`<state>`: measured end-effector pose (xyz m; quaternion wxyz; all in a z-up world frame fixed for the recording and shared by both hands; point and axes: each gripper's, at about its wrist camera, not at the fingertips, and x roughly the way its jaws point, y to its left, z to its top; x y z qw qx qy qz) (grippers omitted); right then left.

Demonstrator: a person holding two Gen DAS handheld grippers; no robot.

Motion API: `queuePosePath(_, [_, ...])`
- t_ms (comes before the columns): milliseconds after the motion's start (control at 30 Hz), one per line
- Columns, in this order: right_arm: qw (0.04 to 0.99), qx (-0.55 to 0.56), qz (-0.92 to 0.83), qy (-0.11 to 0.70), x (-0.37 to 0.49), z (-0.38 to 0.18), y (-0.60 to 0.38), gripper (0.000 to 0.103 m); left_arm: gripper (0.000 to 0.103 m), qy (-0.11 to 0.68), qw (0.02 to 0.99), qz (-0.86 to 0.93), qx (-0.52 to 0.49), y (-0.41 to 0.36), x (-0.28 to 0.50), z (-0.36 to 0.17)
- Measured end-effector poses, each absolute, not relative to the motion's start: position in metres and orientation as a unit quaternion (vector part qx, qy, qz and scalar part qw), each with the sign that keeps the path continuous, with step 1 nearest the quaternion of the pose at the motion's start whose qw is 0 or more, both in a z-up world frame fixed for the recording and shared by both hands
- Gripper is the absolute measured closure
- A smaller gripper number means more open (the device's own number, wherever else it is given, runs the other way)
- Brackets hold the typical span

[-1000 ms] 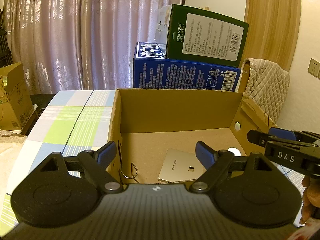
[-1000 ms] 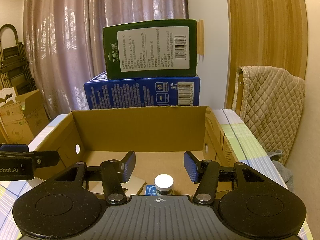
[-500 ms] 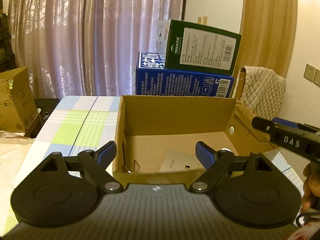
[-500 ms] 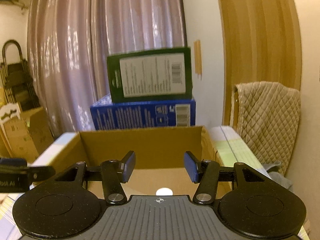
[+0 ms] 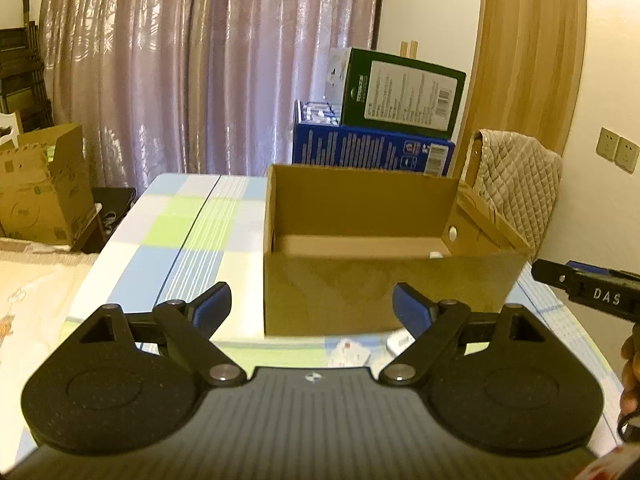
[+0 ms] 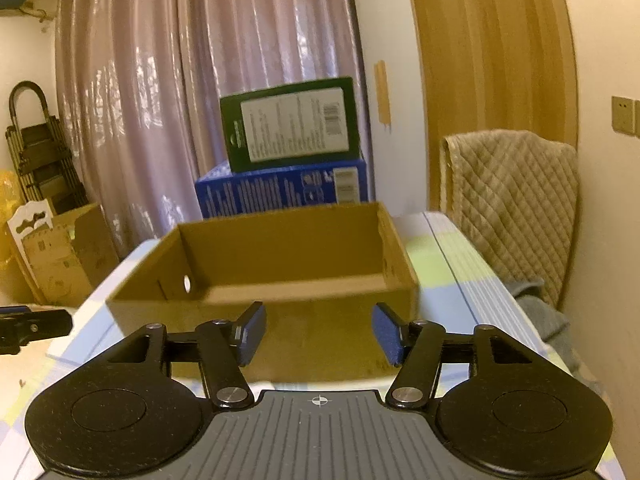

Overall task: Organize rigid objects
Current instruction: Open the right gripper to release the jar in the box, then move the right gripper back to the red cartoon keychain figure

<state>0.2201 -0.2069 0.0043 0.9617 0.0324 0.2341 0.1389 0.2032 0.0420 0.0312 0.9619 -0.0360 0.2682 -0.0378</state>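
Both grippers retreated; cardboard box (image 5: pixel 384 292) ahead of fingers (image 5: pixel 410 309).

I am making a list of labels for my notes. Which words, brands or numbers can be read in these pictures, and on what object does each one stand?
"DAS": white letters on the right tool, seen from the left wrist view.
Green box: white label with print and a barcode, too small to read.
Blue box: white print and a barcode, too blurred to read.
Cardboard box: no text visible.
Small white items before it: markings blurred.
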Motion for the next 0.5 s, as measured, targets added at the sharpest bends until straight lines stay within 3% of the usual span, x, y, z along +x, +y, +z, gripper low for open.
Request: queuePosePath(500, [0.937,0.039,0.136,0.319,0.138,-0.055,-0.226,0.044,0.013,0.312,0.949,-0.036,-0.035,0.061,0.139,-0.035])
